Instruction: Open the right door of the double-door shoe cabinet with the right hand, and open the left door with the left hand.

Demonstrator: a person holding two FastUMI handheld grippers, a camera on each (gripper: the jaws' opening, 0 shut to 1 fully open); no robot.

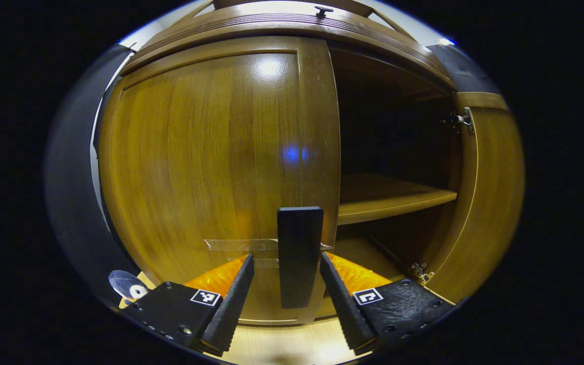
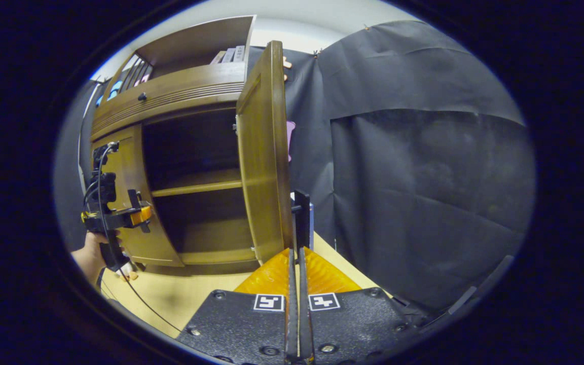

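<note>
My left claw (image 1: 286, 263) gaping around flat black handle (image 1: 299, 256), not pinching | right claw (image 2: 297, 258) pressing closed near glossy wooden right door's (image 2: 264, 152) handle (image 2: 302, 218)

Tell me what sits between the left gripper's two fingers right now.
In the left gripper view, the left door's black handle stands upright between the open left gripper's fingers, neither visibly touching it.

My left tool (image 1: 287, 289) shows black ribbed fingers (image 1: 233, 299), orange housings, square black-and-white markers and screws. My right tool (image 2: 297, 284) matches: orange shells, marker squares, bolted black plates. Black cable trails off the far unit.
</note>
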